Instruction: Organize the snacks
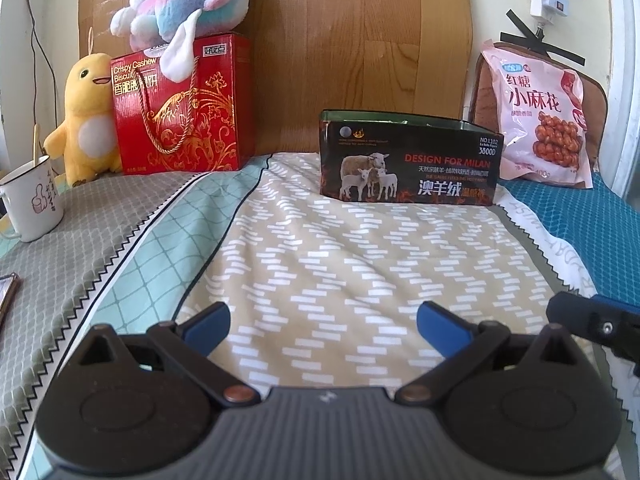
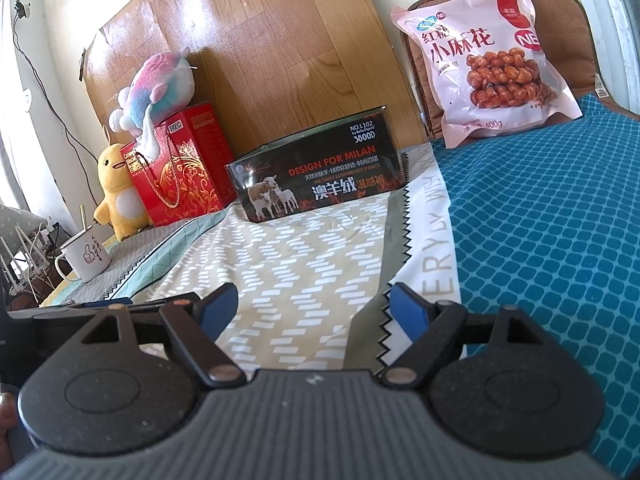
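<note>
The left gripper (image 1: 324, 318) stands wide open and empty above the patterned bedcover (image 1: 320, 260), well short of the black box (image 1: 408, 160), the landmark here. The pink snack bag (image 1: 538, 120) leans upright to the right of the box, against a brown cushion (image 1: 486, 92). The red biscuit box (image 1: 184, 108) stands to the left of the box with a plush toy (image 1: 188, 4) on top. Risk: lifting the biscuit box would probably tip the toy off. The gripper points forward and slightly down, held level.

The right gripper (image 2: 314, 308) is likewise spread wide with nothing between its fingers. The snack bag (image 2: 486, 64) sits right of and behind the box (image 2: 316, 172). Risk: the soft bag may slump or slip from a pinch near its edge. A mug (image 2: 86, 256) left of the box could be knocked over. This view is rolled; the gripper aims at the box.
</note>
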